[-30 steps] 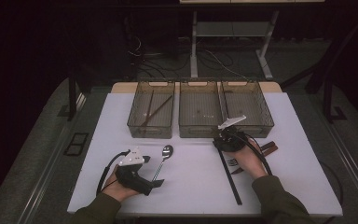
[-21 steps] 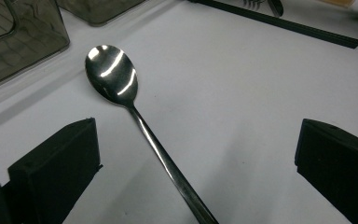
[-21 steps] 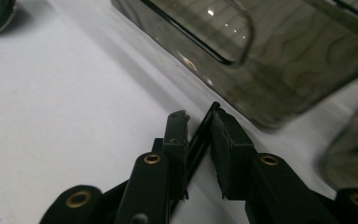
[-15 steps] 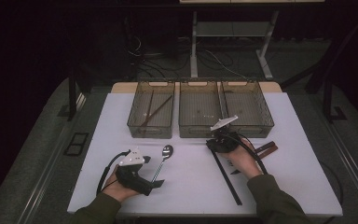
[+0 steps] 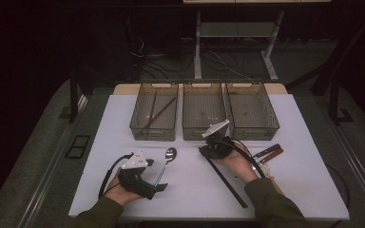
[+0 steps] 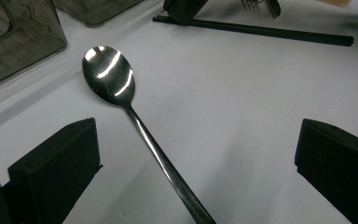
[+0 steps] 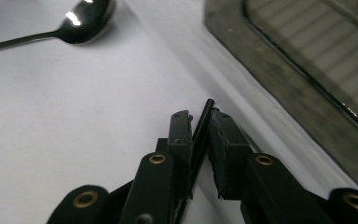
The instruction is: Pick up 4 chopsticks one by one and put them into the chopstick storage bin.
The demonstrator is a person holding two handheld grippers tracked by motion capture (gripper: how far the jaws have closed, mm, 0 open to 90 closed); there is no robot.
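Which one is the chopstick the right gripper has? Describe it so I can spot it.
On the white table, look just in front of the middle bin. The right gripper pinches the far tip of a long black chopstick running back toward the person. Unlike the shiny spoon, it is matte, straight and thin.

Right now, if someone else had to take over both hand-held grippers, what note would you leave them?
Right hand-held gripper: jaws nearly closed around the end of a long black chopstick, whose other end lies on the white table just in front of the middle bin. The jaws have just been closing a little on it.
Left hand-held gripper: open, resting on the table, the spoon lying loose between its jaws.
Already binned: two thin sticks in the left bin. Middle and right bin look empty.
Left: this chopstick, the spoon, and the wood-handled cutlery by the right hand.
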